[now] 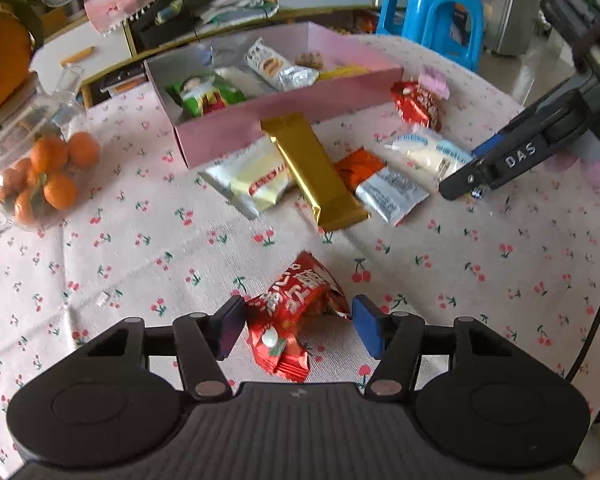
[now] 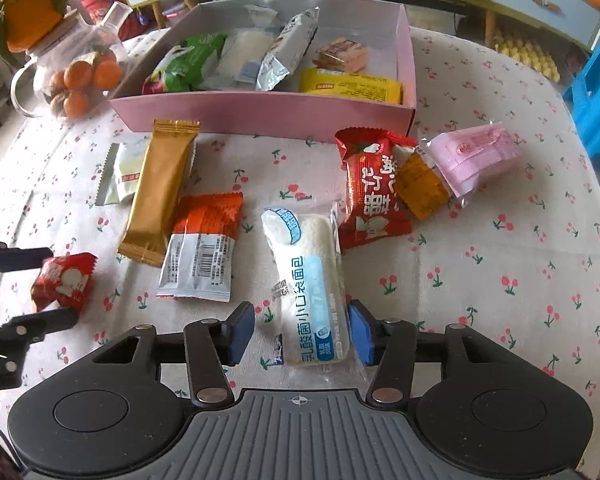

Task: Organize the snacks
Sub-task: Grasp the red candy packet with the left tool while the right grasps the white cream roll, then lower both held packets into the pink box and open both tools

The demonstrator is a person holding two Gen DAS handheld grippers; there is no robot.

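Note:
A small red snack packet (image 1: 296, 312) lies on the cherry-print tablecloth between the fingers of my left gripper (image 1: 298, 326), which stands open around it; neither pad presses on it. The right wrist view shows the same packet (image 2: 66, 280) and left gripper (image 2: 48, 288) at the far left. My right gripper (image 2: 302, 334) is open astride a white bread packet (image 2: 308, 292) with blue print, a gap showing at its left pad. A pink box (image 2: 260, 116) behind holds several snacks.
Loose on the cloth are a gold bar (image 2: 160, 188), an orange-and-silver packet (image 2: 204, 248), a bigger red packet (image 2: 370, 196) and a pink packet (image 2: 472, 156). A glass jar of oranges (image 1: 40, 168) stands at the left. A blue stool (image 1: 432, 12) is beyond the table.

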